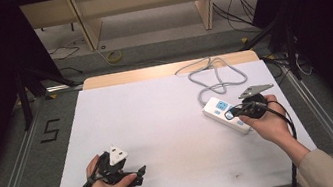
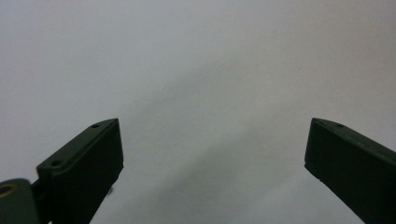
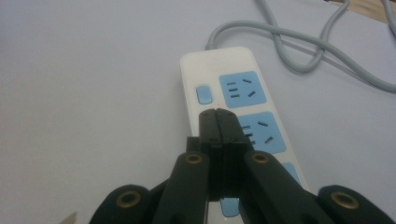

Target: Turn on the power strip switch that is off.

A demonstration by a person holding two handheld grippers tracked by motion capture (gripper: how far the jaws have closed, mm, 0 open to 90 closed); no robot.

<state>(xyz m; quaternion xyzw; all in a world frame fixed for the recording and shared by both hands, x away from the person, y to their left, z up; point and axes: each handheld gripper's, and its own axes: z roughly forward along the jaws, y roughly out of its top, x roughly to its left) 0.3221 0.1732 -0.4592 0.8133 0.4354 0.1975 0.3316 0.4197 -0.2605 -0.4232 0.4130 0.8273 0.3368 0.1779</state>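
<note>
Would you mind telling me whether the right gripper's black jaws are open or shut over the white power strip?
Shut: the right gripper has its jaws pressed together, nothing between them, above the white power strip.

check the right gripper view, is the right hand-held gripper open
No, the right hand-held gripper has its jaws pressed together above the power strip.

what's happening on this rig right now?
A person works a claw in each hand at a white table. The right claw, shut with nothing between its jaws, is over the white power strip, tips close to its small blue switch. The left claw is open above bare table, holding nothing.
</note>
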